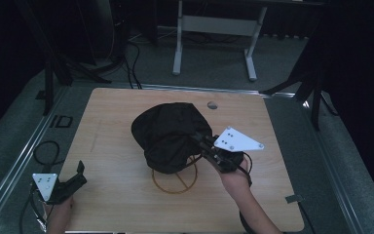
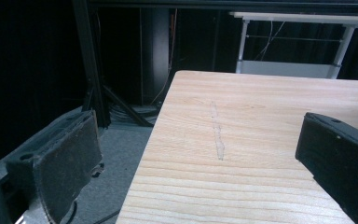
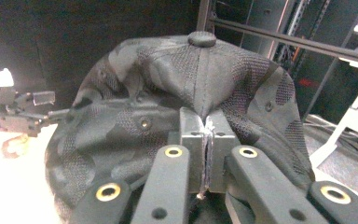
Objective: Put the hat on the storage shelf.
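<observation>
At the table's near left corner the left claw (image 1: 80, 171) rests low, black with a grey three-cornered plate on top; in the left gripper view its two worn, flat pads (image 2: 70, 158) stand wide apart with nothing between them, over the table's (image 2: 242, 140) edge. The table is pale wood with a fine straight grain and a faint scratch (image 2: 217, 135) running along it. In the middle lies a black cap (image 1: 170, 134), soft mesh fabric in a dim camouflage pattern, with stitched eyelets and a round button (image 3: 202, 38) at the crown. It partly covers a thin brown hoop (image 1: 175, 180) that lies flat on the wood. To the right, the right claw (image 1: 200, 141) is closed tight on a fold of the cap's cloth at its right side. Around the table lie grey carpet, black cables and a white table frame (image 1: 214, 29).
</observation>
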